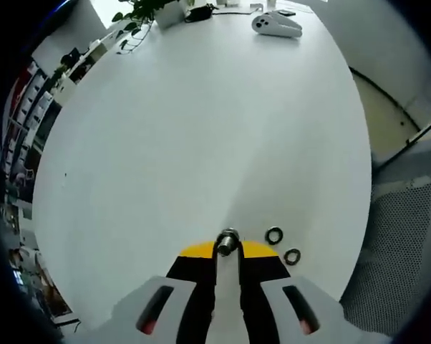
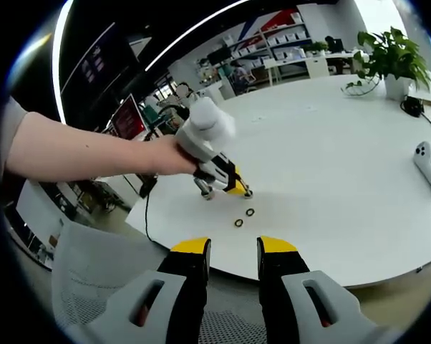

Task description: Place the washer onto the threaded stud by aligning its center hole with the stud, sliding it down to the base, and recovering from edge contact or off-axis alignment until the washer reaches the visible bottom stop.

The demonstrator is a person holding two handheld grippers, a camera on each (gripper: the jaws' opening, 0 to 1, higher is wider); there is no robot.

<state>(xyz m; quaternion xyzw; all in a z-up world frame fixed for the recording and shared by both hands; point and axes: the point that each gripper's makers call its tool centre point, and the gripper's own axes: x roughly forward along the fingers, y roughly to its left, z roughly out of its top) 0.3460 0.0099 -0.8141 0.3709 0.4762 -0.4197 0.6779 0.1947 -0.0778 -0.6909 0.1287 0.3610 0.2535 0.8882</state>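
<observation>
an open-plan office: a long white table [image 2: 359, 143], shelving [image 2: 273, 39], potted plant [image 2: 391, 54], mesh chair [image 1: 394, 251].

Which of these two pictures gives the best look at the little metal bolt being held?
The left gripper view. There the bolt sits close up, clamped between the left tool tips, near two washers on the white table. In the right gripper view, that tool is far off, with the bolt too small to make out.
</observation>
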